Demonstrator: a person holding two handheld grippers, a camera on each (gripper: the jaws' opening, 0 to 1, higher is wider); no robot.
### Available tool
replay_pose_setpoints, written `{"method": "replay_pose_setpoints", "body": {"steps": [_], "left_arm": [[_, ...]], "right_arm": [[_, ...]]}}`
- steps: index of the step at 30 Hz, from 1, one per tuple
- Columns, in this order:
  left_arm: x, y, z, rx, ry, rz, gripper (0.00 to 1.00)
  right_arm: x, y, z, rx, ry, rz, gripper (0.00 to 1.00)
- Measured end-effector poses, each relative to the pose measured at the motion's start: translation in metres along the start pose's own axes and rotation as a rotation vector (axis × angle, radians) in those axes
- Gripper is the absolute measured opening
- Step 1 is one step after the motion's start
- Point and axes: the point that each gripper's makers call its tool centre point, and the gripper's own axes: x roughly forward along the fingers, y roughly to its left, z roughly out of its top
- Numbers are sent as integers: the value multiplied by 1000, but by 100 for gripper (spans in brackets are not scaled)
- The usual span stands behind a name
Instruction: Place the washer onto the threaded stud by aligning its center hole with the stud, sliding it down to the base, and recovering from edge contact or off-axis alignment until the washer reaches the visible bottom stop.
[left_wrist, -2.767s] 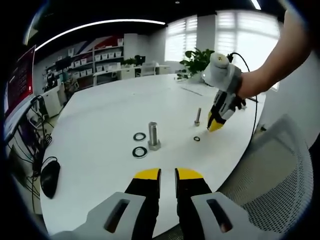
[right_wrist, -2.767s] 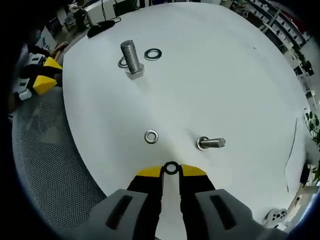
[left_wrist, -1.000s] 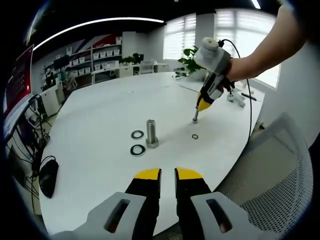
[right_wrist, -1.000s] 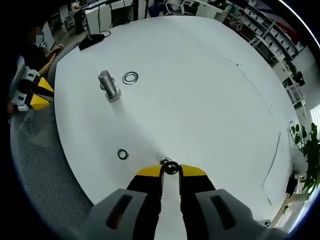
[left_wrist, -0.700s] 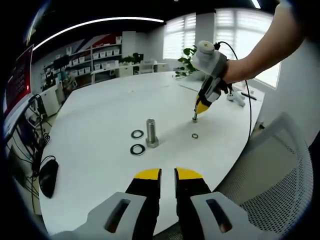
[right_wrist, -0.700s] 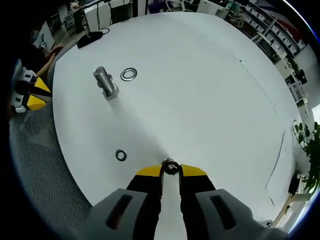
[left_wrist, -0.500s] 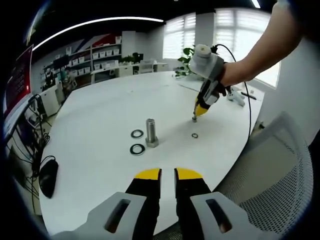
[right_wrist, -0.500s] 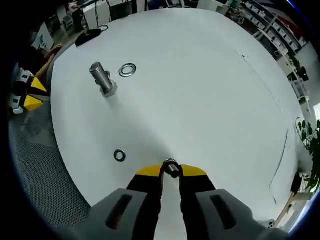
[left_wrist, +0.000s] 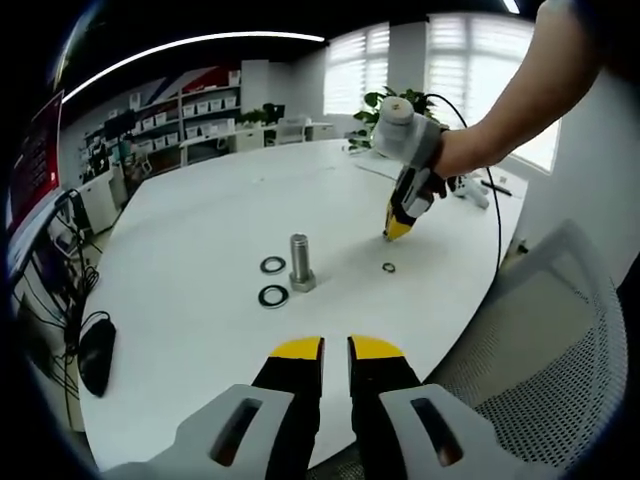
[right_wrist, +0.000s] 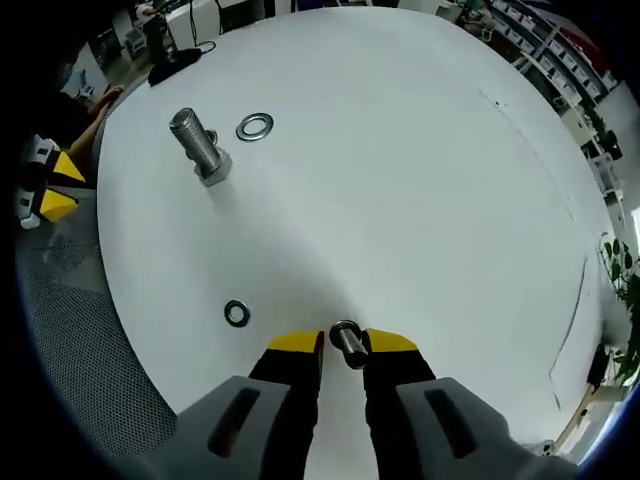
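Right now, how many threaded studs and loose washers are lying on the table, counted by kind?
Large stud: 1
Small stud: 1
Large washers: 2
Small washer: 1
Total: 5
I cannot tell whether another washer sits on the small stud.

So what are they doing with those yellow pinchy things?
A person holds a tool in each hand over a white table. The right tool is down at a small threaded stud, its tips on either side of it. The left tool waits, shut on nothing. A big bolt and loose washers lie nearby.
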Motion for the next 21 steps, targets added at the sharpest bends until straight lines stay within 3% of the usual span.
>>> {"method": "replay_pose_setpoints", "body": {"steps": [15, 21], "left_arm": [[1, -1, 0, 6, 4, -3, 7], [1, -1, 0, 6, 3, -4, 7]], "right_arm": [[-9, -4, -8, 34, -25, -7, 23], [-9, 5, -29, 37, 1, 2, 24]]}}
